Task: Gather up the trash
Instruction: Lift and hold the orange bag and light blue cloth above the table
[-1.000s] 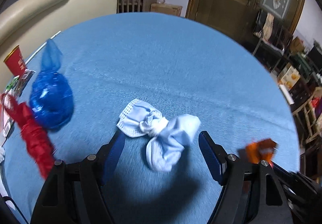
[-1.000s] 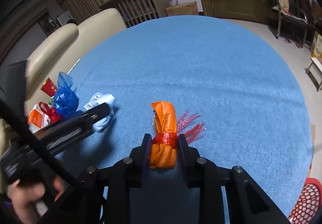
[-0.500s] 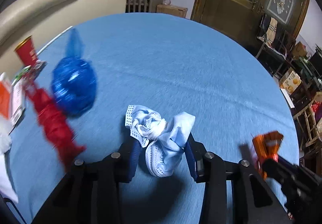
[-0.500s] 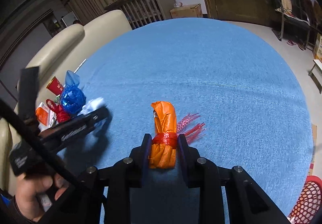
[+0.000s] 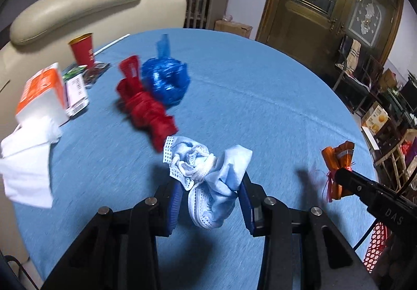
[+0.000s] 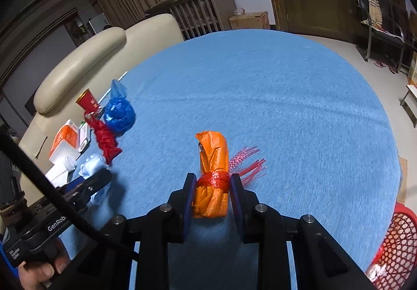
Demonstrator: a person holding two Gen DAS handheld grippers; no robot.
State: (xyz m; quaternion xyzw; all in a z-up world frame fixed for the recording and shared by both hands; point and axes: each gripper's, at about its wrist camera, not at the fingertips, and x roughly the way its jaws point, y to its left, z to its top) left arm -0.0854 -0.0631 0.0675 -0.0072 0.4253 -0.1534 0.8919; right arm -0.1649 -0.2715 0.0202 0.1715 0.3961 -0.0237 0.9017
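Note:
My left gripper (image 5: 209, 199) is shut on a crumpled light-blue face mask (image 5: 211, 180), held a little above the blue tablecloth (image 5: 260, 97). My right gripper (image 6: 211, 199) is shut on an orange bag bundle (image 6: 212, 157) tied with red string, also off the cloth. The same orange bundle (image 5: 337, 167) shows at the right of the left wrist view. A knotted red bag (image 5: 146, 107) and a blue bag ball (image 5: 166, 79) lie together on the cloth's left side. In the right wrist view the left gripper (image 6: 99, 186) and the mask (image 6: 91, 166) appear at lower left.
A red paper cup (image 5: 82, 49), an orange-and-white carton (image 5: 41, 92), flat packets (image 5: 78, 87) and white tissue (image 5: 28, 154) crowd the table's left edge. A cream sofa (image 5: 78, 6) stands behind. A red mesh basket (image 6: 396, 245) sits on the floor at lower right.
My left gripper closed on the face mask and lifted it, swinging so the red and blue bags slid toward the centre of its view. The right gripper kept its hold on the orange bundle.

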